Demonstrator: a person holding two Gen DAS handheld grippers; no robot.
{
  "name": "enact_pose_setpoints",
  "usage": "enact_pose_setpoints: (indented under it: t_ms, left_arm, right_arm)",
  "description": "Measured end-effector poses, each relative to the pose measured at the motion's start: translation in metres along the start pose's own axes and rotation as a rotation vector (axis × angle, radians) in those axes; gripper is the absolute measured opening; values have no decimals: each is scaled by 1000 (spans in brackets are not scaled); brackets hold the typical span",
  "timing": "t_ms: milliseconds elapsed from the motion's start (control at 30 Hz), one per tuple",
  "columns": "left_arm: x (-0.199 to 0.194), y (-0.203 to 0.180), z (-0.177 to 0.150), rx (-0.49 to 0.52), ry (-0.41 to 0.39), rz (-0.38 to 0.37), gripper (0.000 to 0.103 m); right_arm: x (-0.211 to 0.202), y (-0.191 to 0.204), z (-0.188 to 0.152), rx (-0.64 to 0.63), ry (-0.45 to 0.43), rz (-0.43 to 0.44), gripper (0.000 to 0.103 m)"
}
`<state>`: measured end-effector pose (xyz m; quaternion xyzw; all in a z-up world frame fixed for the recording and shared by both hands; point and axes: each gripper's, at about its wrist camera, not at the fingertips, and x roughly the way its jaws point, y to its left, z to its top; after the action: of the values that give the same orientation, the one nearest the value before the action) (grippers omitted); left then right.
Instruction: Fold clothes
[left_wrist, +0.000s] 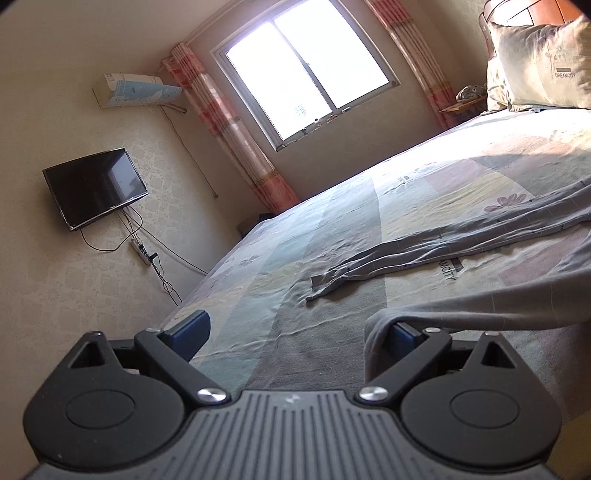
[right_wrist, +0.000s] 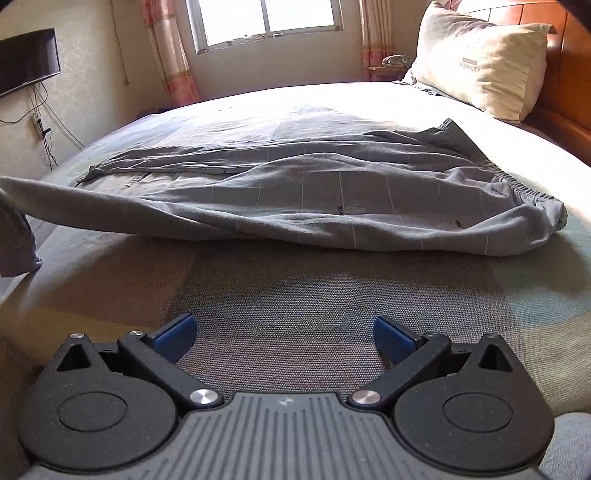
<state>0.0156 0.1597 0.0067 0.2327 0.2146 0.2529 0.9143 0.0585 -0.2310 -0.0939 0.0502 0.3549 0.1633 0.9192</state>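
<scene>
On the bed (right_wrist: 295, 280), grey trousers (right_wrist: 332, 192) are spread beyond the right claw (right_wrist: 284, 338), held apart; one leg is draped over a finger (left_wrist: 404, 334) of the left claw (left_wrist: 295, 328), also apart

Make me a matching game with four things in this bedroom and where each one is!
Things:
1. pants
2. pillow
3. TV
4. left gripper

Places:
A. on the wall
B. by the headboard
C. spread across the bed
D. open, with a pant leg draped over one finger

Pairs: 1-C, 2-B, 3-A, 4-D
</scene>
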Motion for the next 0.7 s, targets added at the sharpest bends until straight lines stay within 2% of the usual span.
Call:
enact_pose_setpoints:
  t_ms: [233,333,500,700]
  left_arm:
    - [6,-1,-16,8,31,-3,97]
    - [9,-1,-22,11,45,-4,97]
    - [13,-2,-33,17,67,-5,97]
    - [13,-23,-44,60,74,-81,97]
  right_arm:
    - [-11,-49,8,346,-2,123,103]
    - [-15,-76,11,479,-25,136,103]
    - [-18,-113,25,536,-87,72,103]
    - [-2,-135,50,523,-111,120,103]
